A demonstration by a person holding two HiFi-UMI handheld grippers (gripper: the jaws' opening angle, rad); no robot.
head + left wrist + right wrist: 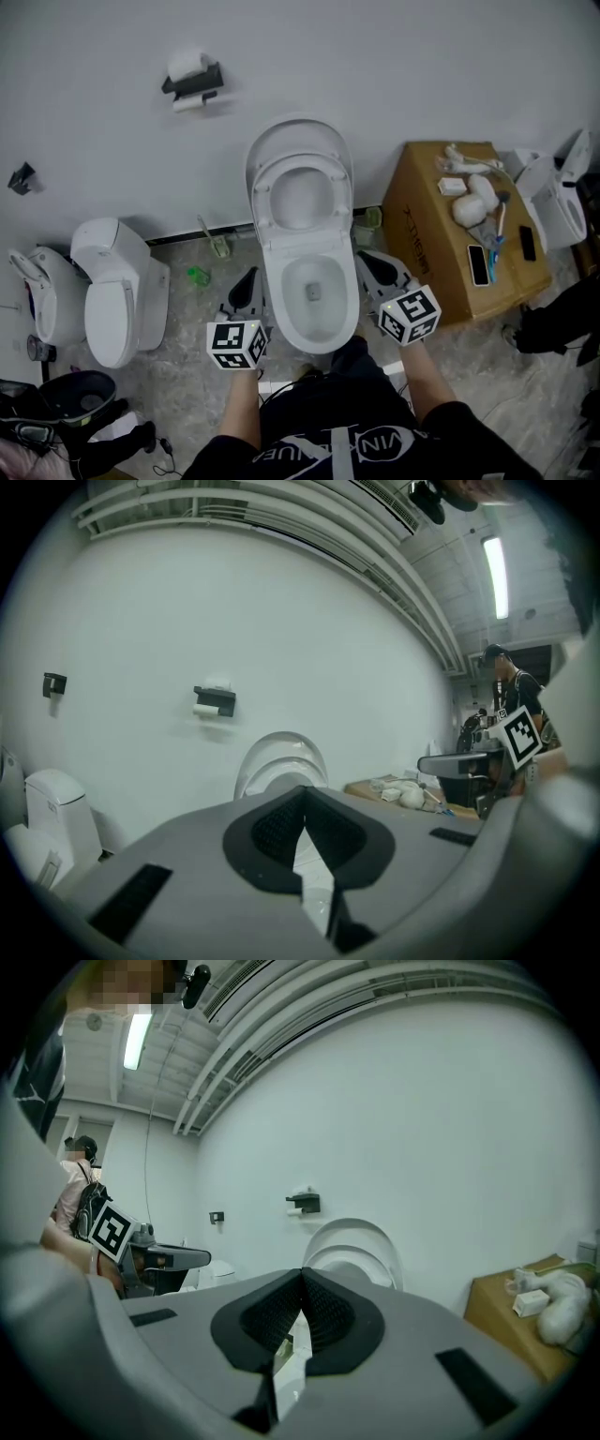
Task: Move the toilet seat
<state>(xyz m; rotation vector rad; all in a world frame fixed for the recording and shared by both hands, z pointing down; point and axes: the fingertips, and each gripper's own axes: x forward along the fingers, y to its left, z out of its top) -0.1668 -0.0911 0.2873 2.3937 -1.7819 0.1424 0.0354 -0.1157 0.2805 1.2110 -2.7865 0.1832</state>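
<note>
White porcelain dead centre: the toilet bowl [281,314] stands against the wall, and the toilet seat [262,202] is tipped upright, leaning back on the raised lid [298,134]. The left gripper [247,279] sits just beside the bowl's left flank and the right gripper [367,259] just beside its right flank, neither touching the seat. Along the left gripper [302,797], the jaws are pressed together with nothing between them; the right gripper [301,1279] is closed and empty too. A cardboard box [422,234] is off to the right, a second toilet [111,300] to the left, and a paper holder [192,82] is on the wall.
</note>
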